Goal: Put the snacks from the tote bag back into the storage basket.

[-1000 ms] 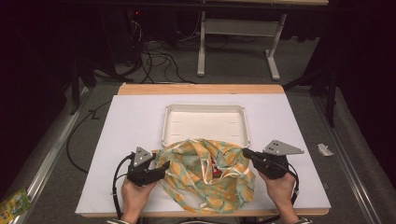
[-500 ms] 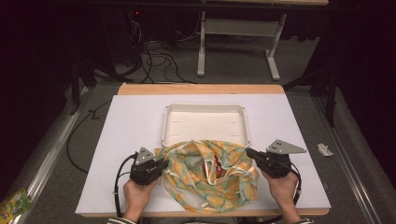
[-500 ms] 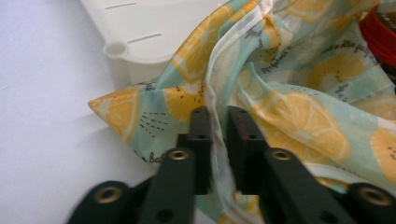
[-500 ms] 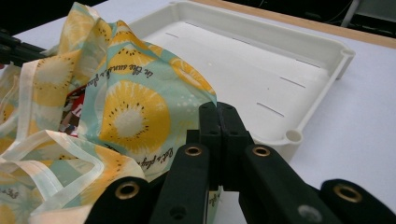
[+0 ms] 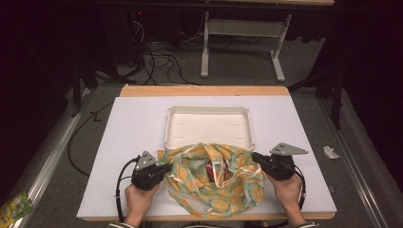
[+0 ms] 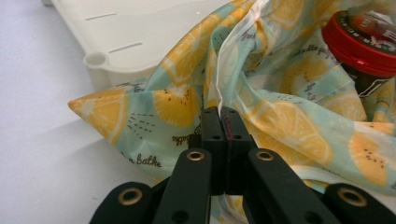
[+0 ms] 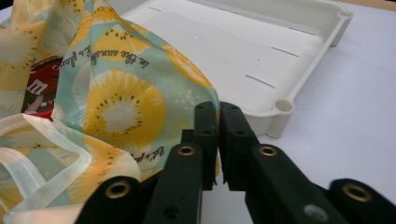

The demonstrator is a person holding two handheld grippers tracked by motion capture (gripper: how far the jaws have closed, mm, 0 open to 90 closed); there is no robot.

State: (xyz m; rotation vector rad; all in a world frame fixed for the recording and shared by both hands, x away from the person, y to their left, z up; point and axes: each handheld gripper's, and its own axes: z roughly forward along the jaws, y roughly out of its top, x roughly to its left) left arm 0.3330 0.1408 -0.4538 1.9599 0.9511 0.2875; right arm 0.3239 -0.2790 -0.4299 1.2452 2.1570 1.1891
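A soft bag (image 5: 214, 183) printed with yellow citrus slices lies slumped at the table's front, mouth up. A red-lidded jar (image 6: 359, 46) stands inside it; the lid (image 5: 211, 167) shows through the opening. My left gripper (image 5: 164, 171) is at the bag's left edge. Its jaws have just been closing and are now shut on the fabric (image 6: 280, 126) by the white hem. My right gripper (image 5: 254, 156) pinches the bag's right corner (image 7: 116, 107). Its jaws have just been opening a sliver, with the fabric still between the pads.
A shallow white tray (image 5: 209, 111) sits just behind the bag, its corner (image 7: 285, 107) close to my right jaws. White tabletop (image 5: 128, 137) spreads to both sides. Cables and desk legs (image 5: 204, 52) lie on the floor beyond; a green packet (image 5: 14, 209) lies on the floor at left.
My left jaws have shut on the bag's left edge. The right hand has sunk slightly with its corner of the bag, and the bag sits a little lower.
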